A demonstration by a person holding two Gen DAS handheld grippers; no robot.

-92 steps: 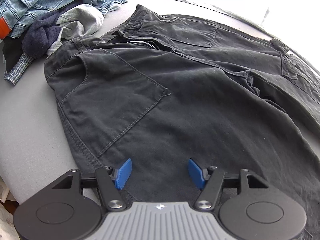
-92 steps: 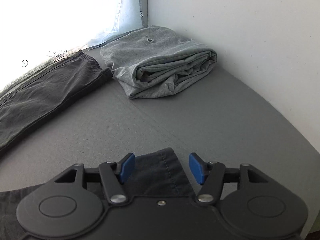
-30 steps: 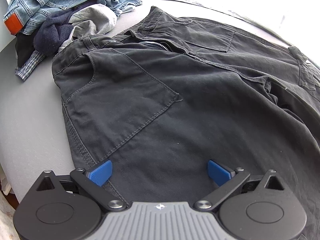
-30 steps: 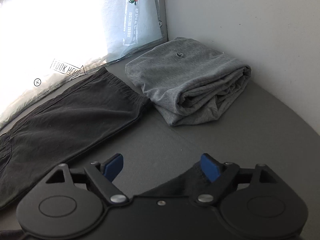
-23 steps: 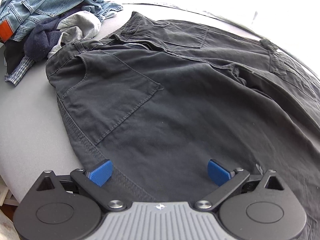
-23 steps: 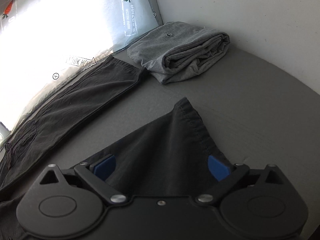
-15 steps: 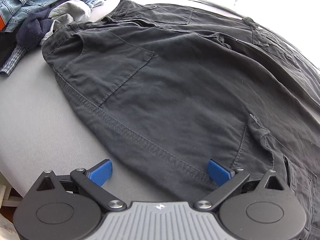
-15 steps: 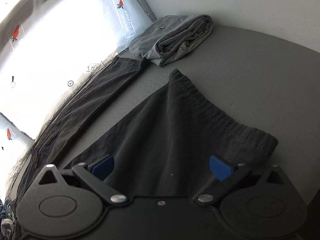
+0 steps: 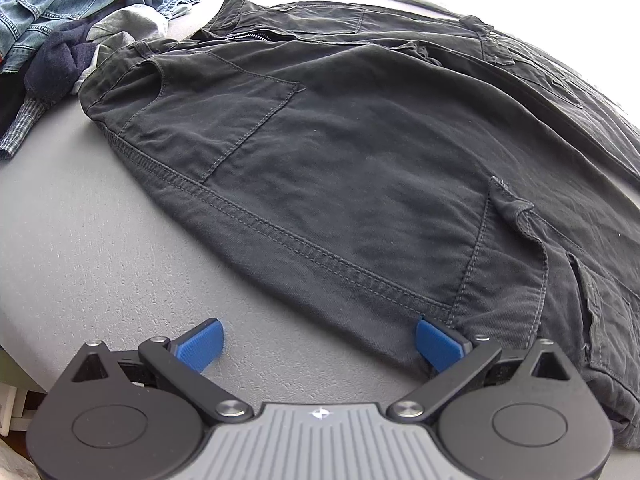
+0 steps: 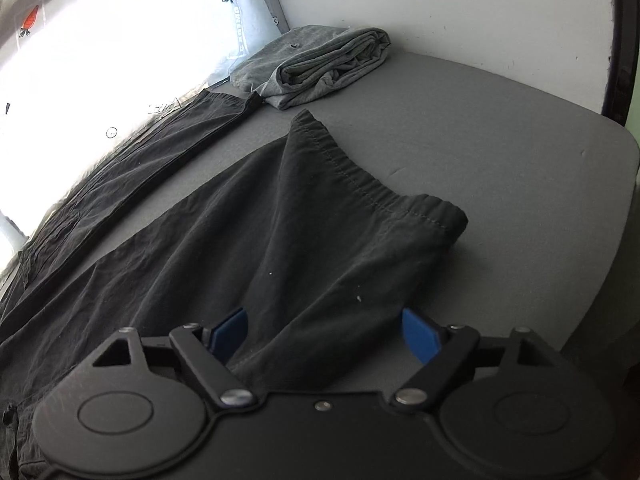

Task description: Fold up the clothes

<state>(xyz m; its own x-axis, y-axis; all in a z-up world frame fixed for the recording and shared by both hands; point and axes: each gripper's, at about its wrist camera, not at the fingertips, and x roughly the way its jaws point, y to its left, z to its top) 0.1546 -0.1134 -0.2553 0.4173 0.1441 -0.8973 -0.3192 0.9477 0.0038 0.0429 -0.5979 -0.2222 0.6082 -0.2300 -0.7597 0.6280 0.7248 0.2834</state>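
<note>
- 2 grippers hang over a bed (image 9: 80, 240) covered in a grey, slightly pebbled sheet, each with black arms and blue ribbed pads.
- Dark trousers (image 9: 360, 152) of heavy woven cotton lie spread flat across the bed, with double stitched seams, a patch pocket and a zip near the waist.
- Left gripper (image 9: 318, 342) points steeply down at the near edge of the bed, its jaws spread wide; the left pad sits over bare sheet, the right pad touches the side seam of the trousers, and nothing is gripped.
- Right gripper (image 10: 324, 332) tilts down over 1 trouser leg, its jaws closing; cloth lies between the pads, but they do not press on it.
- That leg's gathered hem (image 10: 360, 176) reaches toward the bed's far right corner; the other leg runs along the window edge.
- 1 folded grey shirt (image 10: 316, 68), soft knit, sits in the far corner by the white wall.
- Loose denim and other clothes (image 9: 72, 20) are heaped at the far left corner, beside the waistband.
</note>
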